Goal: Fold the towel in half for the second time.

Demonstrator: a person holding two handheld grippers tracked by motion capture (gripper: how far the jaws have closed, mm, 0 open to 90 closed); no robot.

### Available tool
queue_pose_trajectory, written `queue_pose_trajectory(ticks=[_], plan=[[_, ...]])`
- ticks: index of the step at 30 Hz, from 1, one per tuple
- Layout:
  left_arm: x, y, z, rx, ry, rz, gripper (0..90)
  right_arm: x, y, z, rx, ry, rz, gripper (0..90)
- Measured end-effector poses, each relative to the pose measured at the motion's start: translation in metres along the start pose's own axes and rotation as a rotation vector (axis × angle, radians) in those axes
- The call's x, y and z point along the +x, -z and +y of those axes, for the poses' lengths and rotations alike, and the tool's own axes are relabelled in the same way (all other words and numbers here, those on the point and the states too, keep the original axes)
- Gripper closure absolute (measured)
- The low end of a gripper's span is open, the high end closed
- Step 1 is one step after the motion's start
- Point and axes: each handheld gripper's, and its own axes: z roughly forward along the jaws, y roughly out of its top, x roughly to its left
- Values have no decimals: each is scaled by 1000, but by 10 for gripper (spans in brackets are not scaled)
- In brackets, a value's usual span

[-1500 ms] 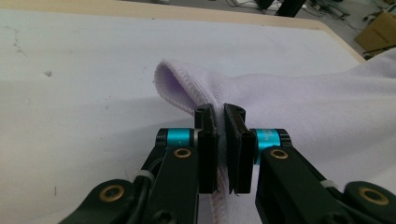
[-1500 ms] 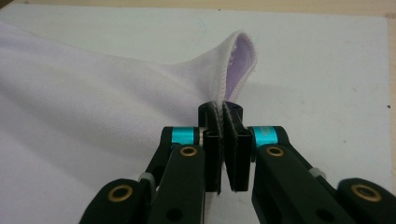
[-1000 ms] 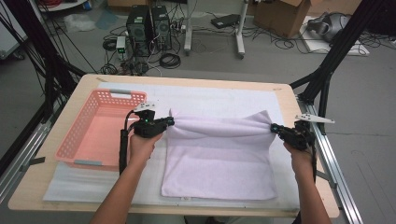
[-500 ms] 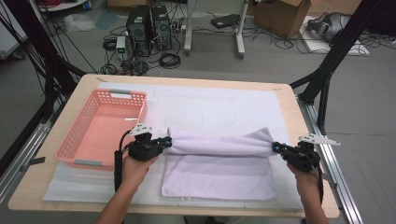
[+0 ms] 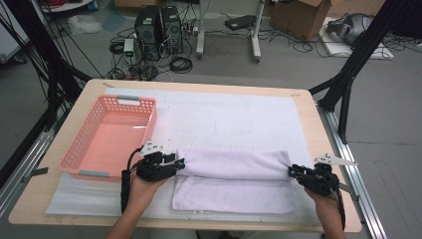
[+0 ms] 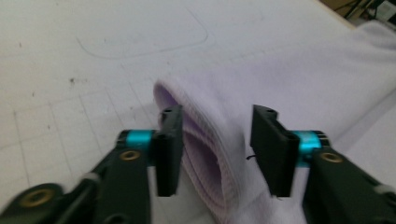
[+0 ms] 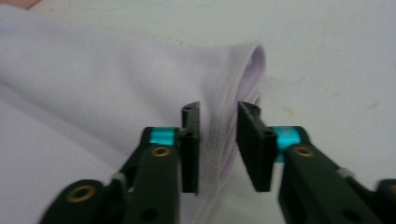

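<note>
Towel: pale lilac, lying on the white mat near the table's front edge — its far part folded over toward the person into a thick roll across the top.
Left gripper: at the fold's left end; jaws have just been opening and now stand apart, the towel's folded edge between them, pads not pressing.
Right gripper: at the fold's right end; jaws have just been opening too — a narrower gap, the hemmed edge loose between them.
Basket: pink, left of the towel, just behind the left gripper.
</note>
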Motion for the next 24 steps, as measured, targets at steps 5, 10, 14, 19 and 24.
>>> queue_pose_trajectory(ticks=[5, 10, 14, 19, 24], plan=[[9, -13, 18, 1, 12, 26, 415, -6, -5, 22, -17, -38, -43, 479], [14, -34, 22, 72, 31, 23, 443, -8, -32, 44, 32, -35, -49, 474], [13, -38, 17, 94, 14, 20, 764, -8, -49, 50, 75, -7, -36, 772], [6, -21, 16, 30, -17, -13, 833, -3, -38, 44, 40, 29, -28, 854], [2, -3, 2, -10, -33, -50, 830, -1, -13, 29, -34, 29, -24, 856]])
